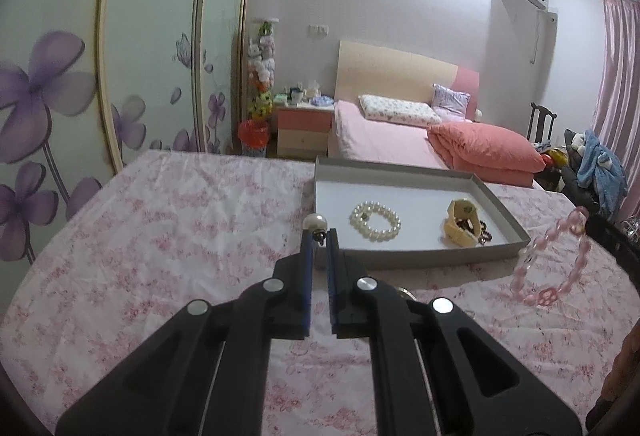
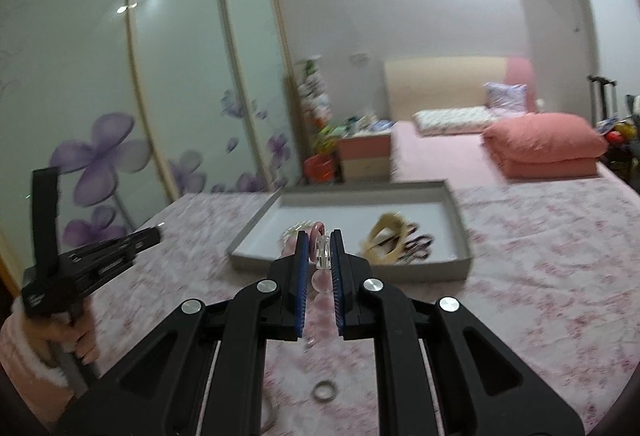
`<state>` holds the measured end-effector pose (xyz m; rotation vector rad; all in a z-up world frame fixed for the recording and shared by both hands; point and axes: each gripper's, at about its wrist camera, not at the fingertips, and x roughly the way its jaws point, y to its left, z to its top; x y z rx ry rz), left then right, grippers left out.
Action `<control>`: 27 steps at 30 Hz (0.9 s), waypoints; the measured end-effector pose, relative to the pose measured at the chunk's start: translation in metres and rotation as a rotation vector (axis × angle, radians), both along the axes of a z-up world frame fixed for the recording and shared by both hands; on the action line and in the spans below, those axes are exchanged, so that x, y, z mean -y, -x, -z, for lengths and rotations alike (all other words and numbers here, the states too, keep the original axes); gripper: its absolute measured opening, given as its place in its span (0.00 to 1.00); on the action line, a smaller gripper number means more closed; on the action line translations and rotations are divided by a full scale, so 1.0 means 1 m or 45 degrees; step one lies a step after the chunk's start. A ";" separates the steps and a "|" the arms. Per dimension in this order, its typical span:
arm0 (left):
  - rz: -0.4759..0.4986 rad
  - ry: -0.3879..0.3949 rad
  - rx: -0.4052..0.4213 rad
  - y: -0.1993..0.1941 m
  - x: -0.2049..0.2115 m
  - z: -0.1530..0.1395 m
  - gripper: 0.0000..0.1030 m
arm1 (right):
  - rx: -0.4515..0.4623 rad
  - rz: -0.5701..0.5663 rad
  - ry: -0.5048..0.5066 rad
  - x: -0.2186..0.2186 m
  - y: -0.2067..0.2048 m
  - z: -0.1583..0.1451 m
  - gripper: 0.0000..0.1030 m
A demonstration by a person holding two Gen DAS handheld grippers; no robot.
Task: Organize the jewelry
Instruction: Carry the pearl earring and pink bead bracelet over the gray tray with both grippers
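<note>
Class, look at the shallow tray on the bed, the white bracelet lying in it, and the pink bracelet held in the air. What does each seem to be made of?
Tray: likely cardboard; thin grey walls, matte white floor.
White bracelet: pearl-like beads, real or imitation unclear; round, cream, soft sheen.
Pink bracelet: probably glass or plastic; translucent, glossy oval beads that let light through.

Right wrist view smears with motion blur: the tray's (image 2: 460, 236) contents are mush, the dark tangle (image 2: 418, 246) unreadable. The pink bracelet (image 2: 320, 256) mostly hides between the gripper pads. Nightstand clutter (image 1: 304, 96) too small to identify.
</note>
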<state>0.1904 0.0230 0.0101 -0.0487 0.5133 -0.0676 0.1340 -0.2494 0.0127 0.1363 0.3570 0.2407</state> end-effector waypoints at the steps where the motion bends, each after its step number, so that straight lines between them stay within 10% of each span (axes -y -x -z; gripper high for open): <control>1: -0.005 -0.013 0.012 0.001 0.002 -0.002 0.07 | 0.017 0.025 0.007 0.002 0.000 -0.002 0.11; 27: 0.011 -0.130 0.153 -0.017 0.061 -0.014 0.07 | 0.265 0.307 0.174 -0.005 -0.028 -0.011 0.11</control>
